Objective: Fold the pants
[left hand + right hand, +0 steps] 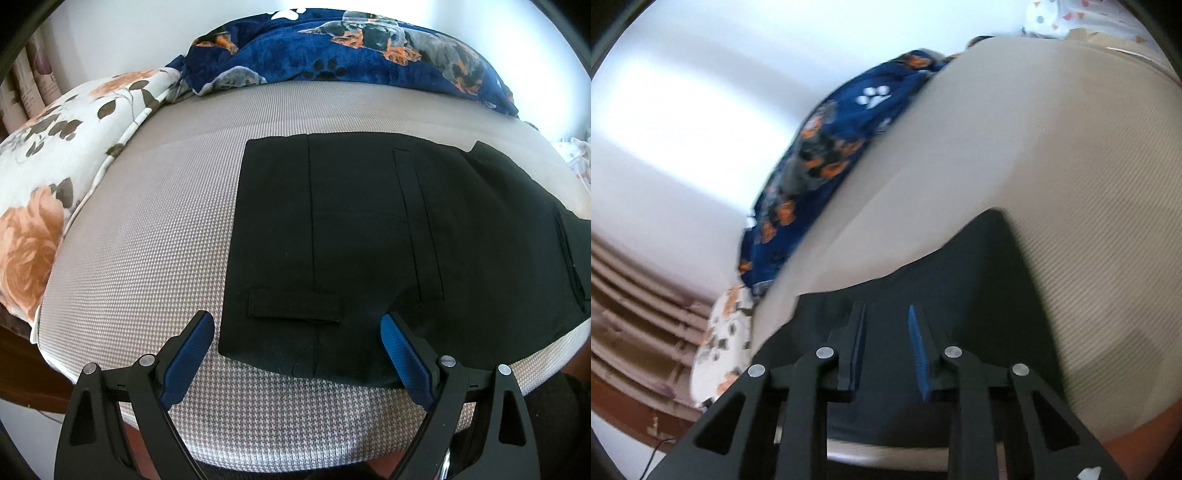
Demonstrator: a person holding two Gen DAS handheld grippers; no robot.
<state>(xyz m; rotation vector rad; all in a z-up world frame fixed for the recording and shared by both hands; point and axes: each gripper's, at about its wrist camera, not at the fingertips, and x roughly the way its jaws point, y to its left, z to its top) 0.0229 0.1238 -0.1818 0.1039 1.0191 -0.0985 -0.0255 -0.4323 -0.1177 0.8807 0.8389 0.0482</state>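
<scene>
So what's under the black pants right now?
The pants lie flat on the grey houndstooth bed cover, which shows all around them. Whatever sits directly beneath the fabric is covered.

Black pants — houndstooth mattress, blue fingers.

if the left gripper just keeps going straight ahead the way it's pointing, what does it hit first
Most likely the black pants. The left gripper is open, its fingers straddling the near hem on the grey houndstooth cushion. Height above the cloth is hard to judge.
</scene>
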